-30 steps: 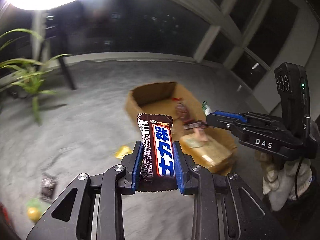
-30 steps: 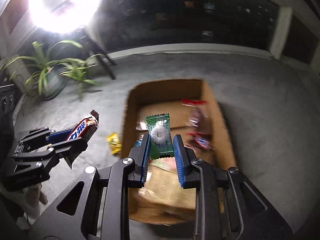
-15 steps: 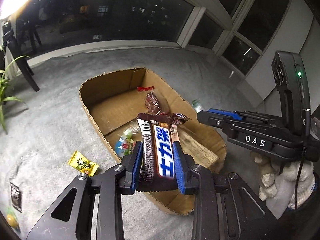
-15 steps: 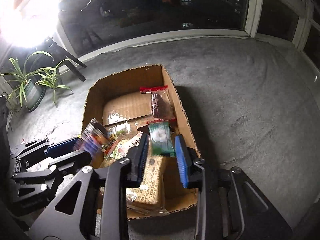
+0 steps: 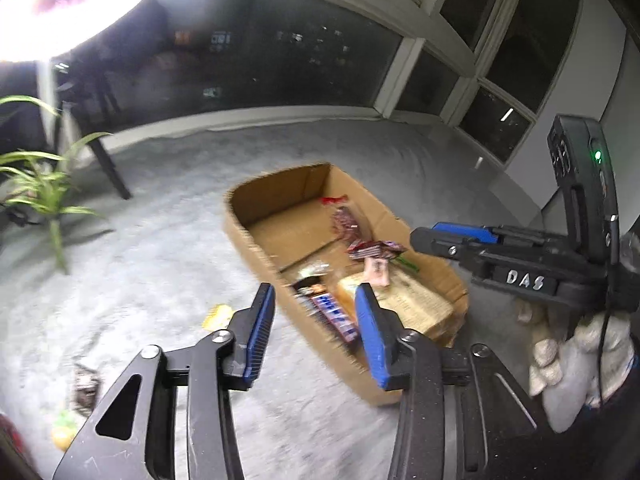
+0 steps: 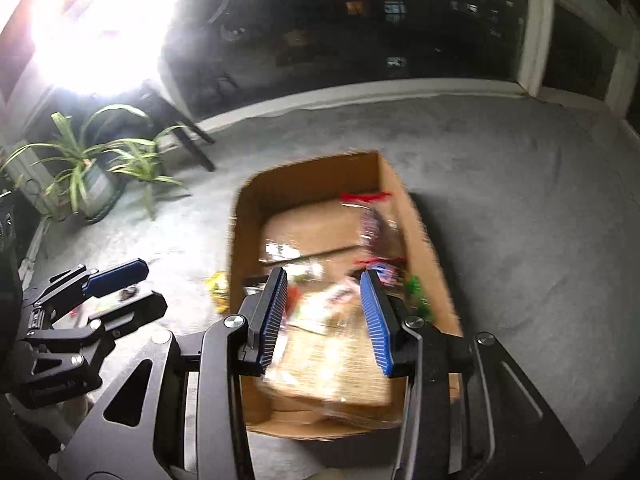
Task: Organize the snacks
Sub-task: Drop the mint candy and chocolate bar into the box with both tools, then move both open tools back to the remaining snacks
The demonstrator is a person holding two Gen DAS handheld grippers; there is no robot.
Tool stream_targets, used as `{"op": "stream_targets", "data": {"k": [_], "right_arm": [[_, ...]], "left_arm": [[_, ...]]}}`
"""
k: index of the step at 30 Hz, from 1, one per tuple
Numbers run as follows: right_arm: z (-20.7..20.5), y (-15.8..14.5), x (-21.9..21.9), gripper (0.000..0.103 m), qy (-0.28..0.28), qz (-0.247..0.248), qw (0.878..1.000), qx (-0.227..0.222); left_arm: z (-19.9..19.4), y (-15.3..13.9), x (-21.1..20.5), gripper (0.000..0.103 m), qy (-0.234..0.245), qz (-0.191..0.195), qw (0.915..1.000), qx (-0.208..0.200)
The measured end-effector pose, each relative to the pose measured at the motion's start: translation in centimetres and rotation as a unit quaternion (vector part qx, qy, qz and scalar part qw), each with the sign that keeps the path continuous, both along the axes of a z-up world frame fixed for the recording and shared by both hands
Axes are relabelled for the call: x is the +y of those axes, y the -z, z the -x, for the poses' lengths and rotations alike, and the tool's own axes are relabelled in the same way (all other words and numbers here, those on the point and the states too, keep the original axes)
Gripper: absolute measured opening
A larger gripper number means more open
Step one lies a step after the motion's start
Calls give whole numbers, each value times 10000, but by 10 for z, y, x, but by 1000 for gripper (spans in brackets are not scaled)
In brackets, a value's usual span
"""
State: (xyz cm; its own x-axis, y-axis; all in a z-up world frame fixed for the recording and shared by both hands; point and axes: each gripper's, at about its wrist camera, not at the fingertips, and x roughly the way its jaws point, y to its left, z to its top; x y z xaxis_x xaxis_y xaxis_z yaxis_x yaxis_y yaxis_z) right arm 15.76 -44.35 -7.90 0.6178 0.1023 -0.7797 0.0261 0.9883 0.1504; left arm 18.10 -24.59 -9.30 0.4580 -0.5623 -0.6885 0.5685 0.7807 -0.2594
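The cardboard box (image 5: pixel 256 240) sits on grey carpet with several snacks inside. My left gripper (image 5: pixel 314 292) hovers over its near left wall, jaws opening, nothing between the blue pads. The brown, red and blue chocolate bar (image 5: pixel 332 314) lies in the box just below them. My right gripper (image 6: pixel 324 276) hangs over the box (image 6: pixel 304 168), jaws also opening and holding nothing. The green candy packet (image 6: pixel 416 288) rests against the box's right wall. Each gripper shows in the other's view: the right gripper (image 5: pixel 440 240) at the right, the left gripper (image 6: pixel 136 290) at the left.
Loose snacks lie on the carpet left of the box: a yellow packet (image 5: pixel 218 314), a dark packet (image 5: pixel 84 388) and a yellow-green piece (image 5: pixel 64 428). A potted plant (image 6: pixel 88 168) and a dark stand leg (image 5: pixel 112 172) stand at the far left. Dark windows run behind.
Both grippers have let go. The chocolate bar left the left jaws and the green candy left the right jaws; both now lie in the box. Both pairs of jaws stand wider.
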Motion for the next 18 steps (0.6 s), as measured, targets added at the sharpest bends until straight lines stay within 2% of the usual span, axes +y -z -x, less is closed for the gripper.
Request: {"op": "stream_targets", "data": {"k": [1,2,7,10,12,18], "right_arm": [[-1,-2,7,40,-90,-35,10000,-23],[-2,-3,15,40,-199,-73,9998,-45],[-9,-3,60,42,-769,-150,9969,-46],[-11,2,90,53,-1099,-171,9938,-33],[-14,5,112,53,-1347,-166,9907,0],[-25,23,176,53,-2121,-95,9769,230]], "left_arm": [[1,-1,6,57,-71,-37,10000,-48],[3,-3,15,59,-154,-58,9998,-100],[11,-1,63,61,-667,-142,9976,-149],[18,3,93,67,-931,-191,9954,-103],[23,7,113,67,-1155,-314,9928,-99],[35,23,174,68,-1828,-337,9824,161]]}}
